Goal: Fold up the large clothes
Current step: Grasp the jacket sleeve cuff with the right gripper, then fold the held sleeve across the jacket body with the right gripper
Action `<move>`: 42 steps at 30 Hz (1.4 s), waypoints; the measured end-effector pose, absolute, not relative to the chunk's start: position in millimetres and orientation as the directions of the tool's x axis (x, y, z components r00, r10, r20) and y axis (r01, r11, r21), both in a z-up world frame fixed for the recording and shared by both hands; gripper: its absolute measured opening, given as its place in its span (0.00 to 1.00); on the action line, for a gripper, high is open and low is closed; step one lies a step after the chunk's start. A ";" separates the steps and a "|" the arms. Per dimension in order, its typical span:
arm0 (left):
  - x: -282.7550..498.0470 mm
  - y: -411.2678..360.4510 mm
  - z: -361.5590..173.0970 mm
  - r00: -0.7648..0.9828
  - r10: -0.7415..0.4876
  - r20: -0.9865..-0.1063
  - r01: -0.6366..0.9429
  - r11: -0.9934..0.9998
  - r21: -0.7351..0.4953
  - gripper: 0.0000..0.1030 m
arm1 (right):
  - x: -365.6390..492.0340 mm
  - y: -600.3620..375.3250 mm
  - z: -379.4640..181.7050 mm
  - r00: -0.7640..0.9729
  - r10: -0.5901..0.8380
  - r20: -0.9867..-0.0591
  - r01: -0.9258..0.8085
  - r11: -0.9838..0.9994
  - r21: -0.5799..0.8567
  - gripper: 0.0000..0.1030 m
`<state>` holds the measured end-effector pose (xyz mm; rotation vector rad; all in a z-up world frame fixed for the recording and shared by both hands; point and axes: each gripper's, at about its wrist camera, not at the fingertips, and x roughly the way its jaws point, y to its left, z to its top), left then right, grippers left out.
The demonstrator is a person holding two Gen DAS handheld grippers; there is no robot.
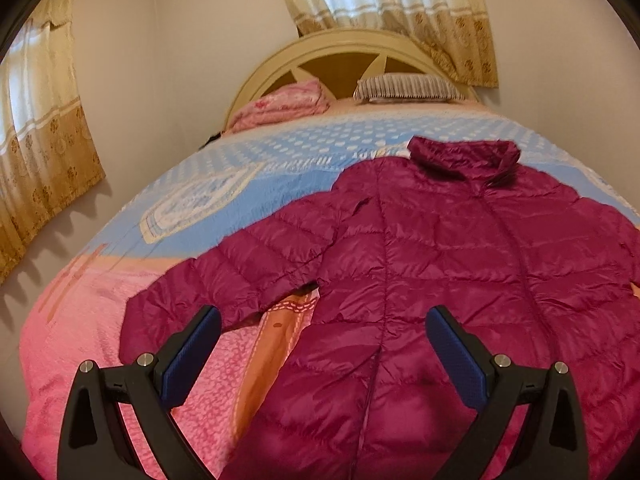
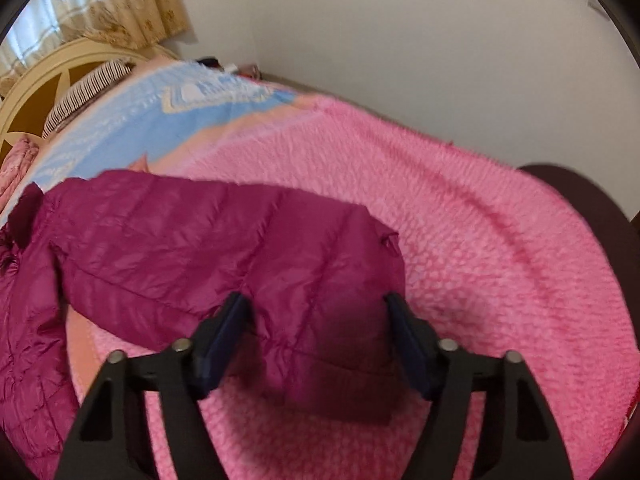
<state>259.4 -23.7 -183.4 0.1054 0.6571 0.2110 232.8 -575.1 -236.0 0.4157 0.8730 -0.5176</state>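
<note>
From the left wrist, a magenta quilted puffer jacket (image 1: pixel 440 264) lies flat on the pink-and-blue blanketed bed (image 1: pixel 120 320), collar toward the headboard, beneath the left gripper (image 1: pixel 320 352), jaws spread. From the right wrist, the right gripper (image 2: pixel 316 340), jaws part-open, straddles the jacket's sleeve (image 2: pixel 240 248) without pinching it.

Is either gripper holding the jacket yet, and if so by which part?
Neither. The right gripper straddles the sleeve cuff unclamped; the left gripper is open above the jacket.

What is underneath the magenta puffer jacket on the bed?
The jacket lies on a pink-and-blue blanket, visible all around it. The part beneath the jacket is covered.
</note>
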 end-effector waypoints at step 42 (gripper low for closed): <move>303.1 134.9 -204.7 0.663 0.330 -0.672 -0.342 0.932 0.120 0.99 | 379.3 -139.3 -164.1 0.813 -0.080 -0.576 -0.157 0.923 -0.351 0.12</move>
